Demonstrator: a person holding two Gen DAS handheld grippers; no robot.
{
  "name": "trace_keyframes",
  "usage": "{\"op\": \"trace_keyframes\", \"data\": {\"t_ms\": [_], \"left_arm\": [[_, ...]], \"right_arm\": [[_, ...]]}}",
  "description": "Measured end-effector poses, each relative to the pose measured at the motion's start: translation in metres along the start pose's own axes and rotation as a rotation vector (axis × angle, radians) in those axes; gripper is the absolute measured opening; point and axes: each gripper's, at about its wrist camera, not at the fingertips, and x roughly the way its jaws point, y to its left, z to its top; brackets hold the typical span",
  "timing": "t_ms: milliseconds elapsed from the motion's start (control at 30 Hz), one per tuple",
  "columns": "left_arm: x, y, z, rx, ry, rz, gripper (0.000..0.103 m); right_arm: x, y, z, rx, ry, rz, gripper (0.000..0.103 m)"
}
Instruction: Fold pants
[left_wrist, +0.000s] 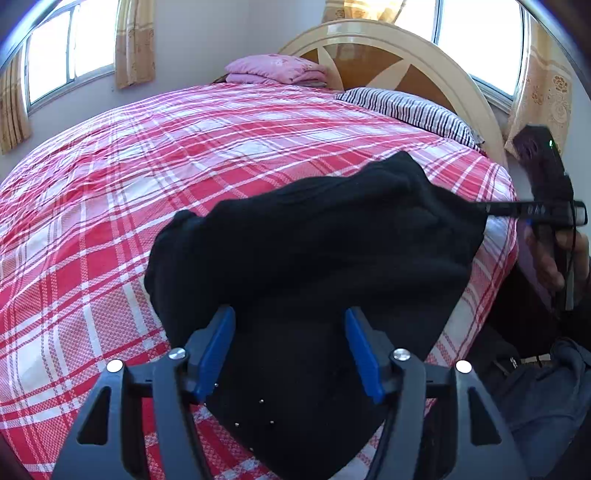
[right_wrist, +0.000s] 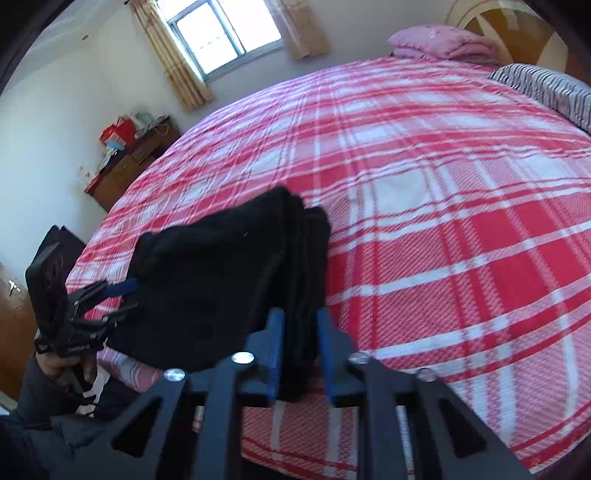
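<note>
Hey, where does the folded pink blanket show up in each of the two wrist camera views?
Left wrist view: pink blanket top centre, at the bed's far edge beside the headboard.
Right wrist view: blanket top right, again beside the headboard.
Shared landmark: striped pillow.

Daylight, bright room. Windows blow out to pure white at upper left and upper right of the left wrist view, and the window at top centre of the right wrist view too. Black pants read as a flat dark mass, folds barely visible. Strong fisheye bending, dark corners. Right wrist view shows motion blur on the bedspread at right; the left is sharper.
</note>
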Motion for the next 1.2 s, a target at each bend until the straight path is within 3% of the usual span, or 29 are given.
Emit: {"op": "trace_keyframes", "data": {"t_ms": [67,200,367,533,633,967,1200], "left_arm": [[0.000,0.001,0.000,-0.005,0.002,-0.002,0.064],[0.000,0.000,-0.001,-0.013,0.002,0.002,0.064],[0.000,0.000,-0.001,-0.021,0.009,0.010,0.065],[0.001,0.001,-0.002,-0.025,0.008,-0.001,0.065],[0.002,0.000,-0.002,-0.019,0.006,-0.003,0.068],[-0.001,-0.001,-0.001,-0.014,0.016,0.016,0.069],[-0.010,0.010,0.004,-0.042,0.007,0.063,0.069]], "right_arm": [[-0.015,0.005,0.004,-0.016,-0.079,-0.028,0.043],[-0.036,0.042,0.009,-0.142,-0.174,0.037,0.043],[-0.007,0.082,0.003,-0.261,-0.104,0.056,0.043],[0.032,0.056,0.001,-0.167,0.034,0.010,0.044],[0.033,0.043,0.003,-0.134,0.032,0.058,0.043],[0.025,0.045,0.001,-0.145,0.011,0.059,0.043],[0.014,0.037,0.005,-0.132,-0.019,-0.007,0.048]]}}
